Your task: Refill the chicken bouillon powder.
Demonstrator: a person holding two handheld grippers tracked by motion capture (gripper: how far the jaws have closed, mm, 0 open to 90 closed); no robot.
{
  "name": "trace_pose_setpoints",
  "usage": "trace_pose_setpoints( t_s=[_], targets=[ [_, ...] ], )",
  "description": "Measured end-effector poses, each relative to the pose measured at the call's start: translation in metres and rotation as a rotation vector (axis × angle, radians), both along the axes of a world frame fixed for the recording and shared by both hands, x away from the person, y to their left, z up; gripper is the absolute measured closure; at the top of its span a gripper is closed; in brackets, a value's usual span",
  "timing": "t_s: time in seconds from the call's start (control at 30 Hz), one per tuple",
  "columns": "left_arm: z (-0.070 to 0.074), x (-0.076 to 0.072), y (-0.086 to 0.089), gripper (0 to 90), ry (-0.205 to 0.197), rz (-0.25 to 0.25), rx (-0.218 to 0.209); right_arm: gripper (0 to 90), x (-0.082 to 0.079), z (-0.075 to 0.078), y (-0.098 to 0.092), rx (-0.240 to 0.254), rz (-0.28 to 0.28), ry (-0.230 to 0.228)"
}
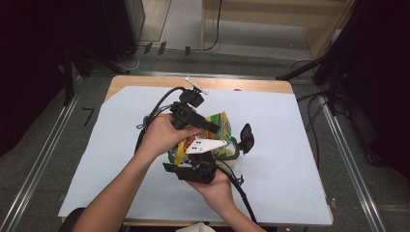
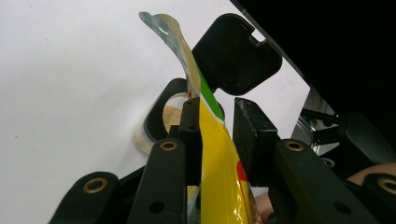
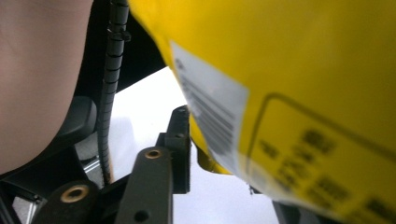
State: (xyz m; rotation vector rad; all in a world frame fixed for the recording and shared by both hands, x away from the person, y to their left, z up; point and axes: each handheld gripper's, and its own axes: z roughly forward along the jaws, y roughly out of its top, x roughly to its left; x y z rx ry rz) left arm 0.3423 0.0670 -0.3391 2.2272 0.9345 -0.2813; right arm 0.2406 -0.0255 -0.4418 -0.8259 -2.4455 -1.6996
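A glossy yellow and green plastic snack bag (image 2: 212,140) with a shiny, crinkled top edge. Matt black plastic grippers with brass-coloured metal rivets. A clear plastic jar (image 2: 161,123) with a smooth black lid (image 2: 236,53). The wooden surface (image 1: 145,82) carries a matt white paper sheet (image 1: 285,145).

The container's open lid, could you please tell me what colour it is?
Black; the lid shows best in the left gripper view.

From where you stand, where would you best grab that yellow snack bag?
Take the yellow bag by its flat upper edge, coming from below and behind as the left claw does. There the foil is thin and stands upright between the pads, leaving its open tip free above the container.
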Motion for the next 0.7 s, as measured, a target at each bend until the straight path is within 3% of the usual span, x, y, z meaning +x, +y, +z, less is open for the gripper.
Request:
trace_pose_setpoints(
  t_s=[0.7],
  targets=[
    [-0.0003,0.0002,0.0001,73.5,-0.010,0.003,0.001,69.8,0.0017,-0.0009,-0.0006,0.000,-0.002,0.000]
  ],
)
